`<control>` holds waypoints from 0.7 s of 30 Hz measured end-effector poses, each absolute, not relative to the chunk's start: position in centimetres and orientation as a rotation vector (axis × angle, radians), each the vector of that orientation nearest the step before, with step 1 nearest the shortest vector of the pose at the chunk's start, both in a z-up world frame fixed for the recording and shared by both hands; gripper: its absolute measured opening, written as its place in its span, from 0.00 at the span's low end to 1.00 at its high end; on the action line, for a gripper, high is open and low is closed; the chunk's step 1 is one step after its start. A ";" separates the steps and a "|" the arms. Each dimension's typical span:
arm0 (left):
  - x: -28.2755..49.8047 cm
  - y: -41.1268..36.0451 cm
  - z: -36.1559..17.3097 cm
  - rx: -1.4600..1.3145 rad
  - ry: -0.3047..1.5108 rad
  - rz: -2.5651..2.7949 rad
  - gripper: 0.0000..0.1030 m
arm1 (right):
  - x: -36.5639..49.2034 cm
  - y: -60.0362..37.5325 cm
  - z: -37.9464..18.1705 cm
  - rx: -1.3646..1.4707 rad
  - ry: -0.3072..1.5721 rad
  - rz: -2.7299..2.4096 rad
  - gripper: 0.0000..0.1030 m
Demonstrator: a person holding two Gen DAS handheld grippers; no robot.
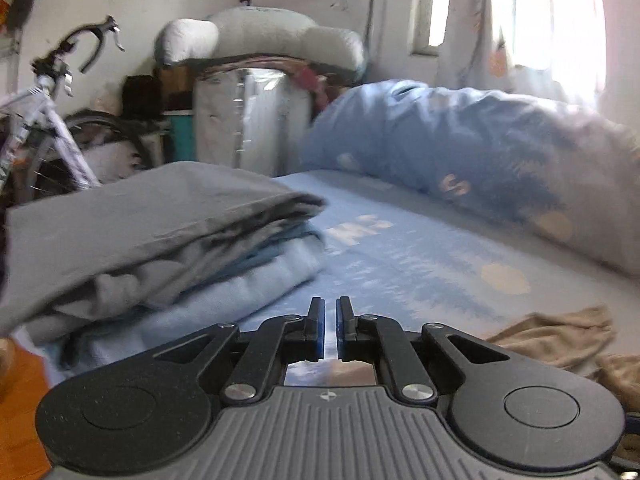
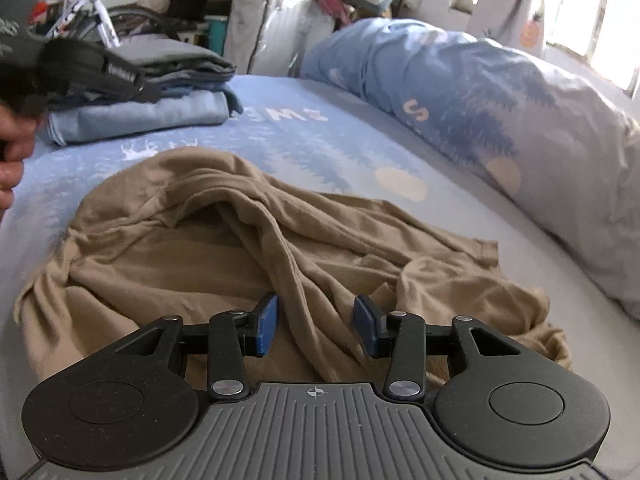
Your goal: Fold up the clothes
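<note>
A crumpled tan shirt (image 2: 224, 240) lies on the blue patterned bed sheet (image 2: 320, 148). My right gripper (image 2: 316, 324) hovers open just over its near edge, with a raised fold of the fabric running between the blue pads (image 2: 267, 326). In the left wrist view only a corner of the tan shirt (image 1: 560, 336) shows at the lower right. My left gripper (image 1: 330, 328) is shut with nothing in it, above the sheet beside a stack of folded clothes (image 1: 160, 248). That stack of folded clothes (image 2: 160, 92) has a grey piece on top and light blue ones below.
A big blue-and-grey duvet (image 2: 500, 120) is heaped along the right side of the bed. A person's hand (image 2: 14, 148) holds the other gripper at the left edge. Beyond the bed stand a bicycle (image 1: 52, 120), a grey storage case (image 1: 248, 120) with pillows on top, and a bright window (image 1: 552, 20).
</note>
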State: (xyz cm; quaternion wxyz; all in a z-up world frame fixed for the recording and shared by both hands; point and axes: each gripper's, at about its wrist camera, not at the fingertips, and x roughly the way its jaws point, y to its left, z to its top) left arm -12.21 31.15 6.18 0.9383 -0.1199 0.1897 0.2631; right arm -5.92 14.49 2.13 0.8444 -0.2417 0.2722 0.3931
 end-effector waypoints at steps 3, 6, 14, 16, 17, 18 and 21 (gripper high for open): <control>-12.2 29.4 6.6 -0.174 0.318 0.355 0.21 | -5.9 14.9 1.8 -0.525 0.577 0.835 0.44; -12.0 27.6 6.5 -0.097 0.304 0.263 0.30 | -6.5 14.8 1.6 -0.560 0.565 0.846 0.07; -12.0 29.5 6.4 -0.242 0.308 0.254 0.34 | -11.8 11.3 3.8 -0.531 0.518 0.907 0.06; -12.3 30.5 6.3 -0.278 0.295 0.275 0.34 | -13.5 10.2 4.4 -0.517 0.518 0.940 0.06; -12.5 30.9 6.3 -0.292 0.289 0.283 0.34 | -14.5 10.3 4.9 -0.519 0.519 0.960 0.05; -12.5 31.3 6.3 -0.305 0.287 0.293 0.34 | -15.5 10.1 5.1 -0.534 0.513 0.977 0.05; -12.5 32.1 6.2 -0.338 0.290 0.312 0.34 | -17.2 9.2 6.1 -0.520 0.503 0.979 0.05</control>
